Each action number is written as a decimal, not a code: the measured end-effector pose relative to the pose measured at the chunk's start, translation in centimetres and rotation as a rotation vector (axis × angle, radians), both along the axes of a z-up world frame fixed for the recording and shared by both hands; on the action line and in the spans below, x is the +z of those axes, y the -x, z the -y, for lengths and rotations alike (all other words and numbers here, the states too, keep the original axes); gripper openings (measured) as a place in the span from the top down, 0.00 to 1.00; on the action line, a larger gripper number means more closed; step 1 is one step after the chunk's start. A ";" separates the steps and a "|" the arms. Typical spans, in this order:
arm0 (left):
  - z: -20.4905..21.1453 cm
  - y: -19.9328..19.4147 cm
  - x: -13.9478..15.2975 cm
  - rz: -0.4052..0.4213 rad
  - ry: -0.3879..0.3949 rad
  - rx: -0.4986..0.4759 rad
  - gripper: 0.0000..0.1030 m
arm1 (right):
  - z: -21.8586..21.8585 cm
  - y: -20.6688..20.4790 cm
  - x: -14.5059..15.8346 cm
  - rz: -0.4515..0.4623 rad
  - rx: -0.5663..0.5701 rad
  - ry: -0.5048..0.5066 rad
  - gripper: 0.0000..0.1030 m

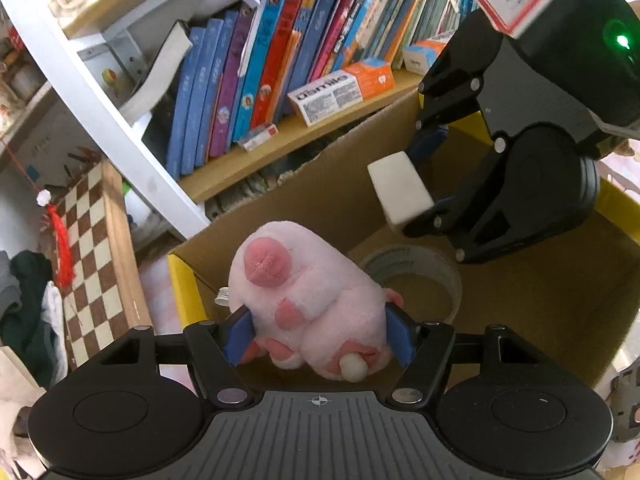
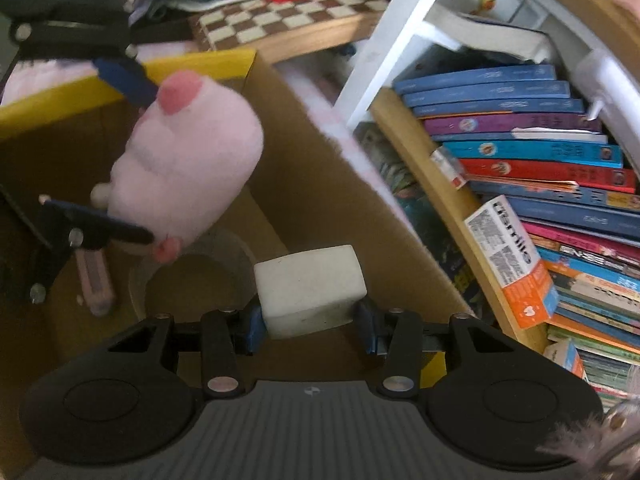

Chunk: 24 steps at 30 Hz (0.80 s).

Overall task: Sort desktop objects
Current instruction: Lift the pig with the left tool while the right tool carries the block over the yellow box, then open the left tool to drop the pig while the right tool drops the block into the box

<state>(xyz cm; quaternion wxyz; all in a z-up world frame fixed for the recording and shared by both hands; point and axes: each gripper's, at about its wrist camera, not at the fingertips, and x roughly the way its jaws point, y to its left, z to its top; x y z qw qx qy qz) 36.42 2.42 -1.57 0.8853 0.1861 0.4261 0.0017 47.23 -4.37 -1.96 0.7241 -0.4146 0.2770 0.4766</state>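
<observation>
My left gripper (image 1: 320, 332) is shut on a pink plush toy (image 1: 304, 280), its blue pads pressing into both sides. The toy hangs over an open cardboard box (image 1: 560, 300) with yellow flaps. My right gripper (image 2: 311, 328) is shut on a white rectangular block (image 2: 310, 284), also above the box (image 2: 320, 140). In the left wrist view the right gripper (image 1: 420, 182) and its block (image 1: 400, 190) are at the upper right. The right wrist view shows the plush toy (image 2: 188, 168) in the left gripper (image 2: 152, 164) at the left. A clear tape roll (image 1: 416, 272) lies on the box floor.
A pink utility knife (image 2: 94, 280) lies in the box beside the tape roll (image 2: 192, 264). Behind the box stands a wooden shelf of upright books (image 1: 256, 80) with small cartons (image 1: 344, 92) in front. A chessboard (image 1: 92, 264) sits left of the box.
</observation>
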 end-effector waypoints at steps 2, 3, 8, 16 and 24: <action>0.0 -0.3 0.1 -0.003 0.004 -0.006 0.33 | -0.1 -0.2 -0.2 -0.010 -0.001 0.009 0.58; 0.0 -0.5 0.2 -0.004 0.003 -0.010 0.32 | -0.2 -0.3 -0.2 -0.015 -0.001 0.013 0.58; 0.3 -1.1 0.3 -0.003 -0.004 -0.020 0.28 | -0.3 -0.6 -0.2 -0.026 -0.001 0.019 0.58; 0.4 -0.9 0.7 0.015 -0.011 -0.017 0.21 | 0.1 -0.5 0.2 -0.012 -0.024 -0.002 0.45; 1.0 0.8 2.5 0.087 -0.005 -0.031 0.11 | 0.9 0.1 2.2 0.009 -0.076 -0.069 0.33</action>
